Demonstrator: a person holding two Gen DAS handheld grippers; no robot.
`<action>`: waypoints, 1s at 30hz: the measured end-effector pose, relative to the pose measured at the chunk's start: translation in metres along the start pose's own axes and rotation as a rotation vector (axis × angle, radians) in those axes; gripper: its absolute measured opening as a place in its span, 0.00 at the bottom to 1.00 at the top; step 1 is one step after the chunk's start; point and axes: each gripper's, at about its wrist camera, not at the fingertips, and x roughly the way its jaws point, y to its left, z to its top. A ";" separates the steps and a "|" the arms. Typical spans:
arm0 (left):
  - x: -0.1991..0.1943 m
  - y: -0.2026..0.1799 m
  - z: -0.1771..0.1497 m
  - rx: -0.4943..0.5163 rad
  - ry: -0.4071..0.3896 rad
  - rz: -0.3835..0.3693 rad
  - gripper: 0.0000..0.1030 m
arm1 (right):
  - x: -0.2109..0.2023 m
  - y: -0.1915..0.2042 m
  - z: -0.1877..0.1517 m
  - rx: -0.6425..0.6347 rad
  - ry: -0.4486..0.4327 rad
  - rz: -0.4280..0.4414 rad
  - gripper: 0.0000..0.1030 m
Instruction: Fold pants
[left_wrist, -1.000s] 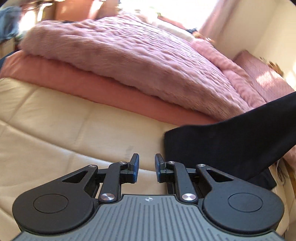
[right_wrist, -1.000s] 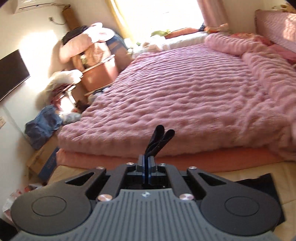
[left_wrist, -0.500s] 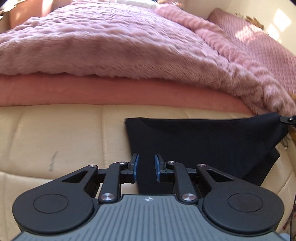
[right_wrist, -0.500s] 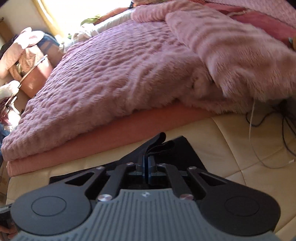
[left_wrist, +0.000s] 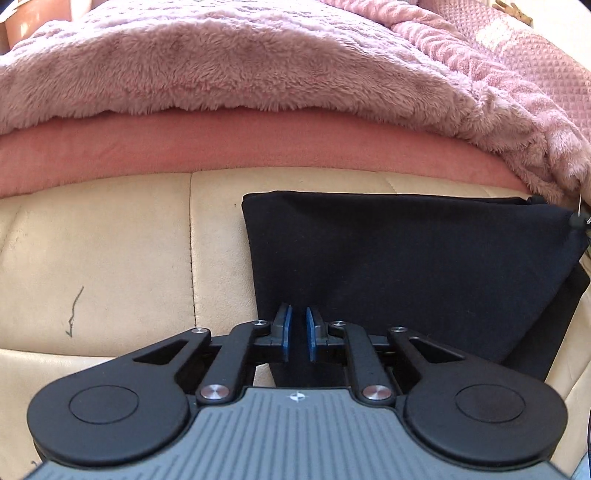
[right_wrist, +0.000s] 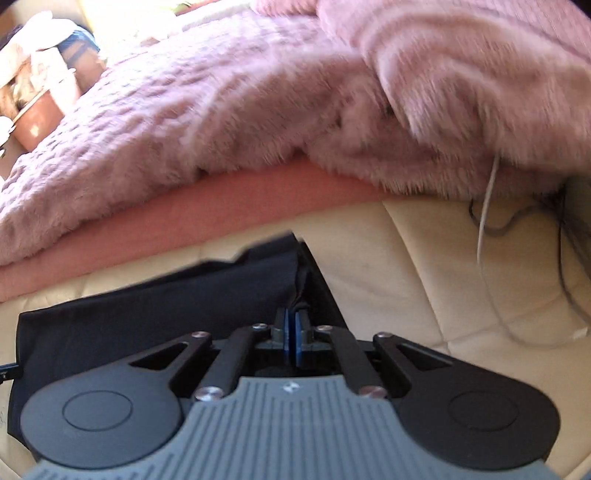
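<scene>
Pants under L hand-held gripper

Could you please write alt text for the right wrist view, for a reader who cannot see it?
The right gripper is shut on a bunched corner of the black pants, which lie spread over a cream cushioned surface. Behind them is a fluffy pink blanket on a salmon sheet, with thin cables trailing at right.
</scene>
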 end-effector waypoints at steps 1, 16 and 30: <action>0.000 0.001 0.000 -0.010 -0.002 -0.003 0.14 | -0.011 0.005 0.002 -0.003 -0.043 0.029 0.00; -0.005 0.012 -0.004 -0.104 -0.067 -0.032 0.15 | 0.043 -0.007 -0.015 -0.063 -0.022 -0.064 0.00; 0.033 0.036 0.024 -0.285 -0.109 -0.004 0.46 | 0.012 -0.015 -0.028 0.050 -0.045 -0.070 0.49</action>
